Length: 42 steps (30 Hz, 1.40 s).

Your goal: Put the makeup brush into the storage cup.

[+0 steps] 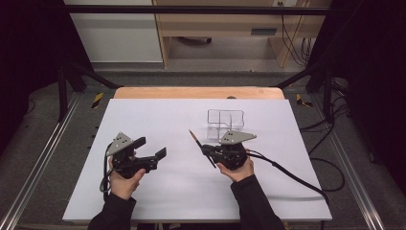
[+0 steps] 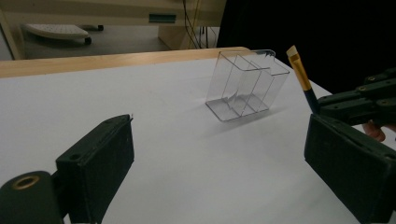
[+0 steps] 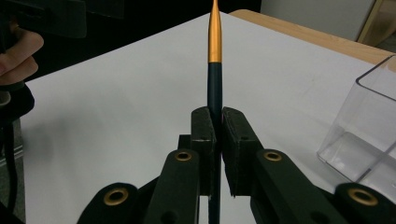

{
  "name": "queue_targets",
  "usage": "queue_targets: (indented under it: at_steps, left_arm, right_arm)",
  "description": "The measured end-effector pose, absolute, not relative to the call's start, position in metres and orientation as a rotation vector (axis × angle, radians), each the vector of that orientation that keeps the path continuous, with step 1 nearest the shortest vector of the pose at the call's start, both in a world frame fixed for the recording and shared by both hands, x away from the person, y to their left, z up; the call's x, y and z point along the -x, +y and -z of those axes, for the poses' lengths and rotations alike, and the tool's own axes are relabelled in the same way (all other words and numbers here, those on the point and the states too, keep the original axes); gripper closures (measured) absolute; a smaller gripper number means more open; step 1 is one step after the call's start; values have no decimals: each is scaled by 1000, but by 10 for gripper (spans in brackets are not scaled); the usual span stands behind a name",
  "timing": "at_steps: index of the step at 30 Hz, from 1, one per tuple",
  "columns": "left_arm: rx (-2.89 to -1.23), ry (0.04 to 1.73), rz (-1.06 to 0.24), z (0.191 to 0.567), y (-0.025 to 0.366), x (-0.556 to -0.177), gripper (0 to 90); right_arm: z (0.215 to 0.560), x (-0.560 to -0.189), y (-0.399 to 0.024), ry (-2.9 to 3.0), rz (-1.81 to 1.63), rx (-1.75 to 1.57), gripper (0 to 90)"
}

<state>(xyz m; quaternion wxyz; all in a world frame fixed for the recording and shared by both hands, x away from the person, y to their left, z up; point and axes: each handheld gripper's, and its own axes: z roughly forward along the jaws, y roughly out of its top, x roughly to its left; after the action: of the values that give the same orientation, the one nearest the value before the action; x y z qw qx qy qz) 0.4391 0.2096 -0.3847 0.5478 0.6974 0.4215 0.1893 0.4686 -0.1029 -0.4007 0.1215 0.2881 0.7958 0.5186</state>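
brush (image 3: 215,79) tip cut off, handle end hidden between right gripper (image 3: 217,122) fingers

We see a thin brush (image 1: 201,147) with a dark blue handle, gold ferrule and pale bristle tip, clamped in the right hand-held gripper (image 1: 207,152), raised off the white desk (image 1: 158,191), tilting up, near a clear divided box (image 1: 226,122).

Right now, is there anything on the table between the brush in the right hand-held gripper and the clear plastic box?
Nothing visible. The brush is clamped in the right hand-held gripper, and the white table between it and the clear box is bare.
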Motion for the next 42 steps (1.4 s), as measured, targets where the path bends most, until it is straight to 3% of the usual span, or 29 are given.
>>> queue_targets:
  at_steps: [31,42]
  left_arm:
    - [-1566,945,-354,382,153,-451,124]
    - [-1523,960,-338,385,141,-451,210]
  right_arm:
    - [405,-466,-102,2260,-1576,-870,841]
    - [406,-463,-101,2244,-1597,-861,841]
